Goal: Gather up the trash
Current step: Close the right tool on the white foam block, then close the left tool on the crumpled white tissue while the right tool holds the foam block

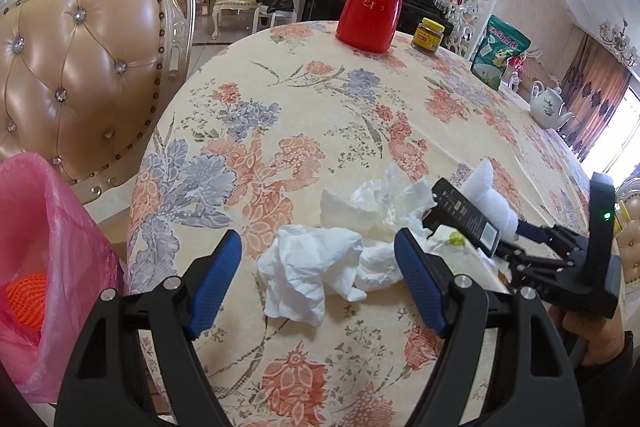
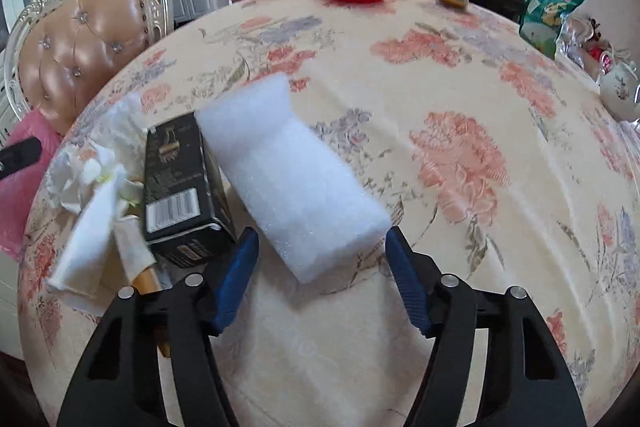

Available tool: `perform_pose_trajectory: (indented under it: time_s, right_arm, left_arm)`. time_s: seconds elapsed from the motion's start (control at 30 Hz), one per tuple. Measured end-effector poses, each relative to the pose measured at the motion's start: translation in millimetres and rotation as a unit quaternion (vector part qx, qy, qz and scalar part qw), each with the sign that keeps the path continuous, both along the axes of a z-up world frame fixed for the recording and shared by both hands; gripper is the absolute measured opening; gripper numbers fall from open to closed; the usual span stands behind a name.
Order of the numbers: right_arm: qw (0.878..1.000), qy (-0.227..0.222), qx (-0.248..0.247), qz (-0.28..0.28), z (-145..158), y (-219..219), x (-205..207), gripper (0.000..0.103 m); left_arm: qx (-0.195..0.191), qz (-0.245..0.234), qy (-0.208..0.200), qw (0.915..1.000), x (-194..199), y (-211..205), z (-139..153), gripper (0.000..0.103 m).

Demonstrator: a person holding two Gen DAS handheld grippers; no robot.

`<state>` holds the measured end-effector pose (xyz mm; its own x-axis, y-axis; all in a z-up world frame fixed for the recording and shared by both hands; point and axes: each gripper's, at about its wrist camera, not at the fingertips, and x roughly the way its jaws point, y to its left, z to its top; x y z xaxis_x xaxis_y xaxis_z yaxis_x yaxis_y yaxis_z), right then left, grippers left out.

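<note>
Our right claw (image 2: 320, 267) has its blue fingers a bit apart around the near end of the white foam block (image 2: 292, 171), which lies near the table's left edge beside the black box (image 2: 180, 187), and we cannot tell if they squeeze it yet. Our left claw (image 1: 320, 279) waits wide open over the crumpled tissues (image 1: 316, 275). The pink trash bag (image 1: 48, 247) hangs just past that edge, so we think the trash can drop in easily.

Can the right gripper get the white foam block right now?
Probably yes. The right gripper is open with the white foam block right at its fingertips; the black box sits beside it, not blocking.
</note>
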<state>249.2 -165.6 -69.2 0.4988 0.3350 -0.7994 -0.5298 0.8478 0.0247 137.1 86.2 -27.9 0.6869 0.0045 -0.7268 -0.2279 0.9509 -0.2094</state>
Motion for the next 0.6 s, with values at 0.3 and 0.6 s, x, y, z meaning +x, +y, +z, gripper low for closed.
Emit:
perform_pose_trajectory:
  time_s: [0.3, 0.6]
  right_arm:
    - [1.000, 0.016, -0.004, 0.026, -2, 5, -7, 0.040]
    - [0.999, 0.021, 0.005, 0.025, 6, 0, -11, 0.034]
  left_arm:
    - [-0.001, -0.008, 0.028, 0.9996, 8, -3, -16, 0.062]
    - [-0.001, -0.008, 0.058, 0.9983, 16, 1, -31, 0.044]
